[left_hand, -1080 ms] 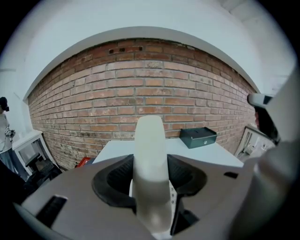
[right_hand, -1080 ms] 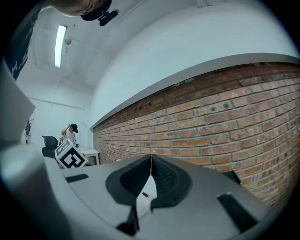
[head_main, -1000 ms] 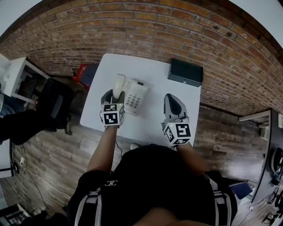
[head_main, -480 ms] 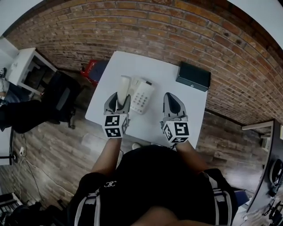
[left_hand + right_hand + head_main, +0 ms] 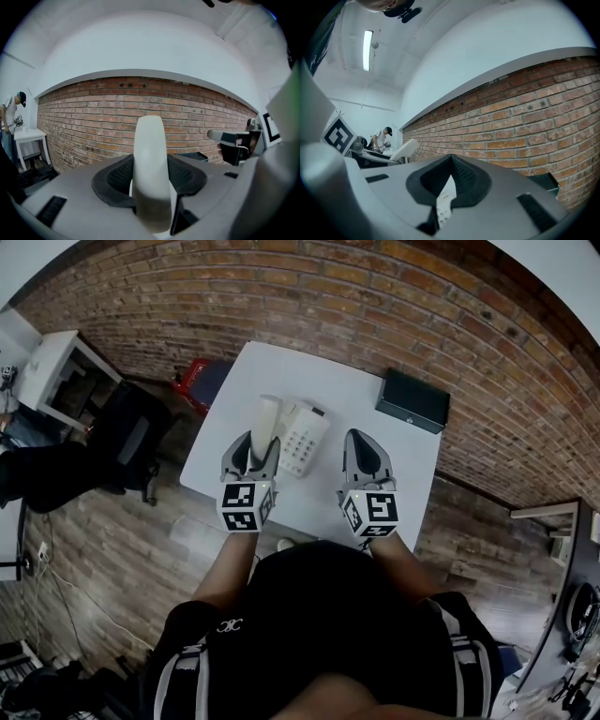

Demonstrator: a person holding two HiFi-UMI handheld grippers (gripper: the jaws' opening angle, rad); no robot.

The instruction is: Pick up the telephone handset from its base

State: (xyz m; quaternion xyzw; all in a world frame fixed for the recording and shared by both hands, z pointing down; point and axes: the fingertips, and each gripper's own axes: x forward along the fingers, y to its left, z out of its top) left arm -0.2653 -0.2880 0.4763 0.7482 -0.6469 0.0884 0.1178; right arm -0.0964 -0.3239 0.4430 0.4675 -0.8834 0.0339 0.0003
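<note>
White table (image 5: 314, 381), handset (image 5: 265, 420) clamped between left gripper (image 5: 251, 448) jaws, right gripper (image 5: 362, 441) jaws together

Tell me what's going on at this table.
A person stands at a white table beside a brick wall, holding a gripper in each hand. The left gripper is shut on a cream plastic telephone handset, which looks raised off the white push-button phone base beside it. The right gripper hangs shut and empty just right of the base. A black rectangular box sits untouched at the table's far right corner.
</note>
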